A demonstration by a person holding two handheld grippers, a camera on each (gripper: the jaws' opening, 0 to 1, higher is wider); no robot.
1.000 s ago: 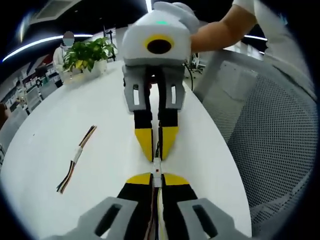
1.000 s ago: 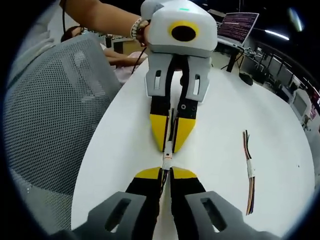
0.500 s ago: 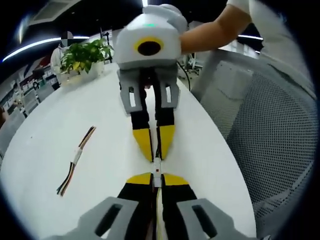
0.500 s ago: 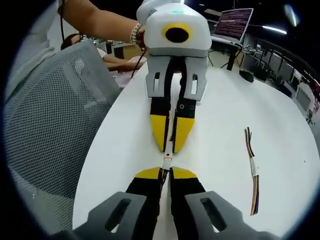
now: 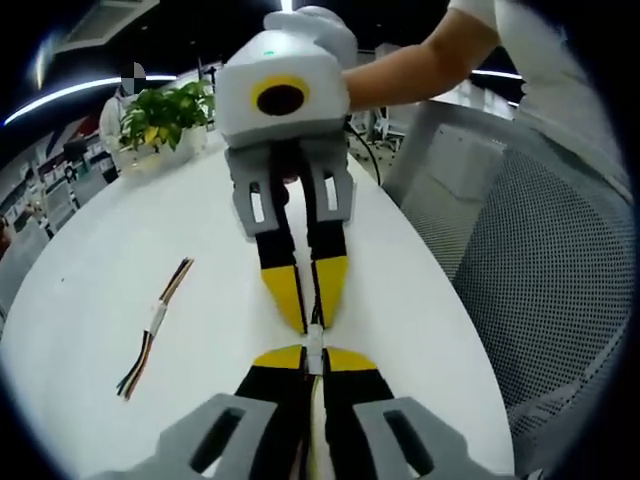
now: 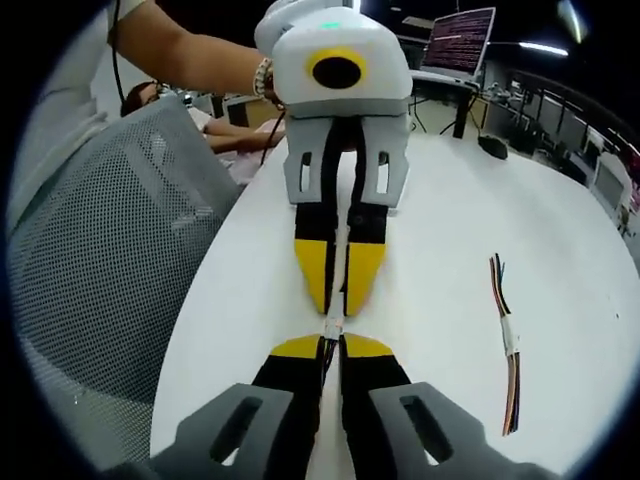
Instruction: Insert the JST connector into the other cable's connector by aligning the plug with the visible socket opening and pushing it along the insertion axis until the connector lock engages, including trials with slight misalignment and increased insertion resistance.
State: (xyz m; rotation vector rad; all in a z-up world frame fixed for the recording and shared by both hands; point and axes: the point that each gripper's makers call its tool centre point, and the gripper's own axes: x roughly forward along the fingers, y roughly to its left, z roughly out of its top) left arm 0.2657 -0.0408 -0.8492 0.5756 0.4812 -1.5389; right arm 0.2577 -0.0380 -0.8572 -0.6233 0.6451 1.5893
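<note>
1. left gripper [image 5: 314, 358] is clamped on its cable, the white jst connector [image 5: 315, 343] poking out between its yellow tips.
2. right gripper [image 6: 331, 348] is likewise pinched on the other cable's connector [image 6: 333, 327].
3. both grippers meet tip to tip over the white table [image 5: 210, 210], connectors touching.
4. a spare wire bundle [image 5: 152, 326] lies apart on the table.

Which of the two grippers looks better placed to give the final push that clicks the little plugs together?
Neither clearly. The left gripper and right gripper meet tip to tip, each shut on its own cable end, with the white connector in line between them. Either could push.
</note>
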